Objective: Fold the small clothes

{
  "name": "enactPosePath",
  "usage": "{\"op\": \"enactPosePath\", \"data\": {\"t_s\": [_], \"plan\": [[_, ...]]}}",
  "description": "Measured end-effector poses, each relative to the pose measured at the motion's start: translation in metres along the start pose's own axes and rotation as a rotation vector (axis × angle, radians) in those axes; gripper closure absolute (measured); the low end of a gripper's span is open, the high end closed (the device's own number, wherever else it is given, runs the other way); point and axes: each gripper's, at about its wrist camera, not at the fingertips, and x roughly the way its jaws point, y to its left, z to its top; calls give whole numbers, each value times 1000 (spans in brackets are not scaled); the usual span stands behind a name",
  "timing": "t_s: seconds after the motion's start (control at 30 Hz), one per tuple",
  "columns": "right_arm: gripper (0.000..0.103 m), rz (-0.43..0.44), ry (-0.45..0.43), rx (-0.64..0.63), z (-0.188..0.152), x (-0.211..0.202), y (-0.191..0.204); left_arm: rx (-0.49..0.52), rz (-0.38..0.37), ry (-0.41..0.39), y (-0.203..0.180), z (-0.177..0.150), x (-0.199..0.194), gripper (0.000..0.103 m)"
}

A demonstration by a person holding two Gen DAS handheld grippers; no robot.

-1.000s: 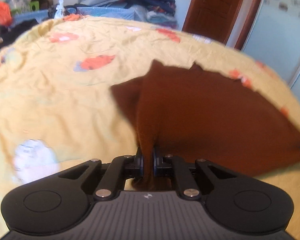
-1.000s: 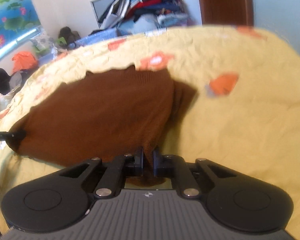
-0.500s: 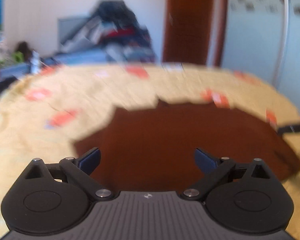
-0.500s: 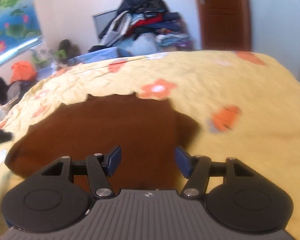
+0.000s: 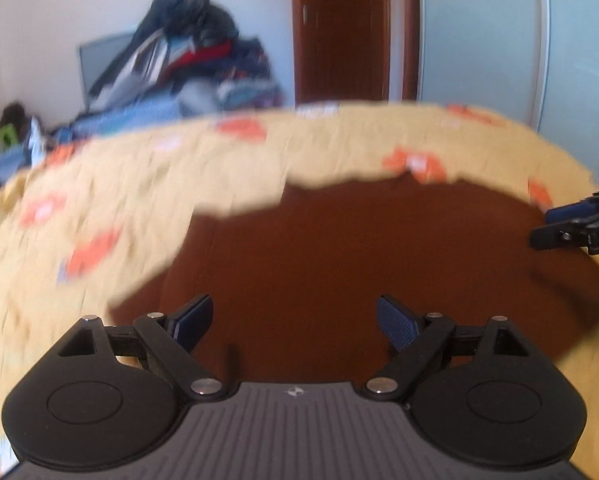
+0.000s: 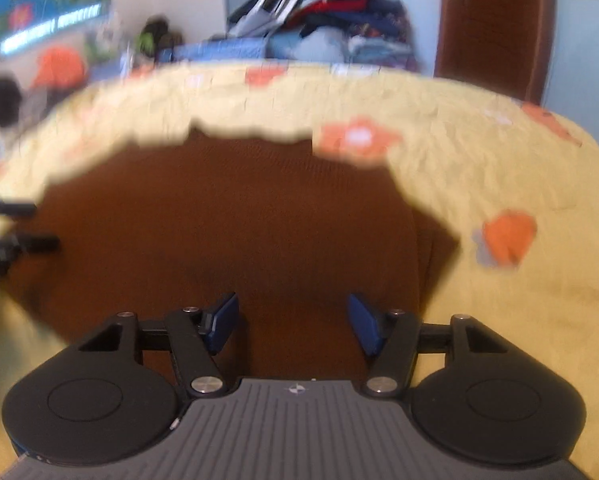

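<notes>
A brown knitted garment (image 5: 339, 260) lies folded and flat on the yellow flowered bedsheet (image 5: 139, 184). My left gripper (image 5: 293, 312) hovers over its near left edge, jaws wide and closing a little, nothing pressed between them. My right gripper (image 6: 292, 312) hangs over the garment (image 6: 239, 220) near its right edge, jaws apart and still opening, with only cloth below. Each gripper shows in the other's view: the right gripper (image 5: 545, 225) at the far right edge, the left gripper (image 6: 43, 227) at the far left. Both views are blurred.
A tall pile of clothes (image 6: 319, 12) is stacked beyond the bed's far edge. A brown door (image 5: 339, 28) and pale sliding panels (image 5: 499, 40) stand behind. A flower poster (image 6: 47, 0) hangs at the left. The sheet (image 6: 499, 152) stretches to the right of the garment.
Both grippers were shut on the lifted brown garment's edge; they have let go and opened. The garment has dropped flat onto the sheet, and both views have drawn back from it.
</notes>
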Motion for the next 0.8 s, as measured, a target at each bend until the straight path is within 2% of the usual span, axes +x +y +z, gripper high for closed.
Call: {"op": "enactPosePath", "data": {"t_s": [0.07,0.1,0.23,0.27,0.33,0.4,0.6,0.67,0.73,0.8], "plan": [[19,-3,-34,22,20,8,-1,-16,-14,15,1,18,25,13],[18,-1,-28,28,28,18,-2,-33,-20,46,4,25,42,13],[18,-67,91,70,40,76,-16,-55,70,172,21,28,103,12],[18,-98,128,65,35,88,-19,-77,51,139,27,24,105,12],[10,-98,61,-27,13,89,-16,-54,48,100,27,14,101,11],[8,-102,0,-40,1,85,-15,-59,56,89,26,12,100,11],[7,-99,-18,-35,7,82,-15,-70,55,81,26,12,99,11],[6,-138,-51,18,13,66,-12,-71,56,78,26,12,98,11],[4,-92,-93,60,19,52,-8,-72,57,77,25,12,98,11],[0,-58,-83,45,22,52,-1,-71,58,77,25,12,98,11]]}}
